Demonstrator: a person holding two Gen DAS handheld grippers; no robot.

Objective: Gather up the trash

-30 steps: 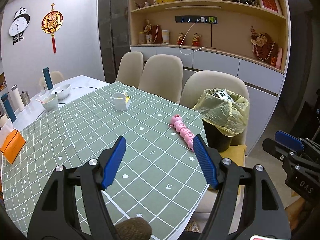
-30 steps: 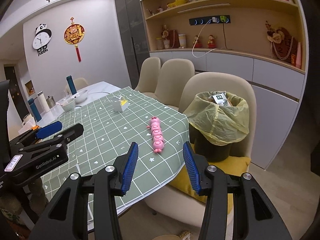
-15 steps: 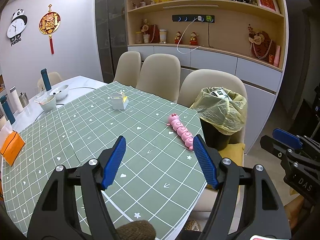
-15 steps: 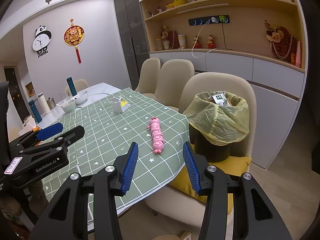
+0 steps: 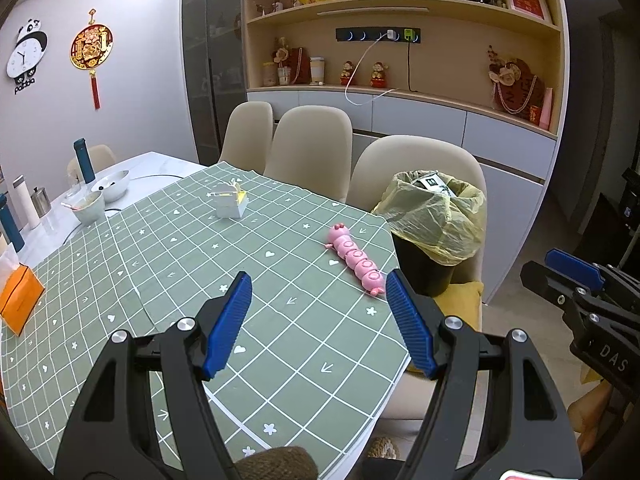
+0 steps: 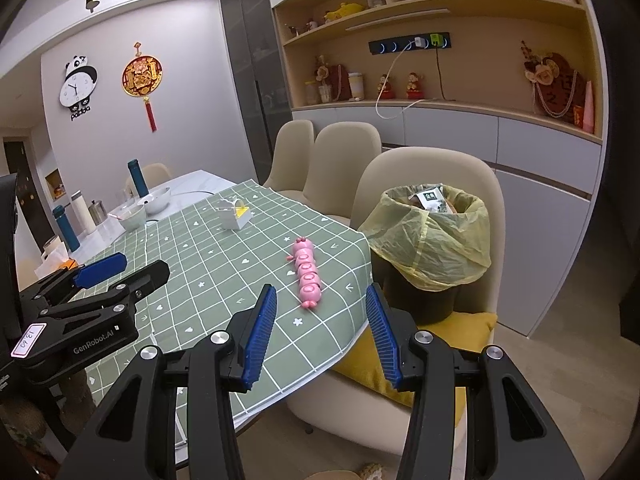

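Beside the yellow-bagged black trash bin (image 6: 434, 248) on the chair, a pink segmented caterpillar toy (image 6: 307, 276) lies near the desk (image 5: 280, 320) edge. Both tongs, left (image 5: 318, 322) and right (image 6: 322, 332), hover apart, empty. Next, I judge: reach and pinch it.

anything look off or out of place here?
Yes: the trash bin with its yellow liner stands on a chair seat beside the table, not the floor. A pink caterpillar toy lies near the table edge.
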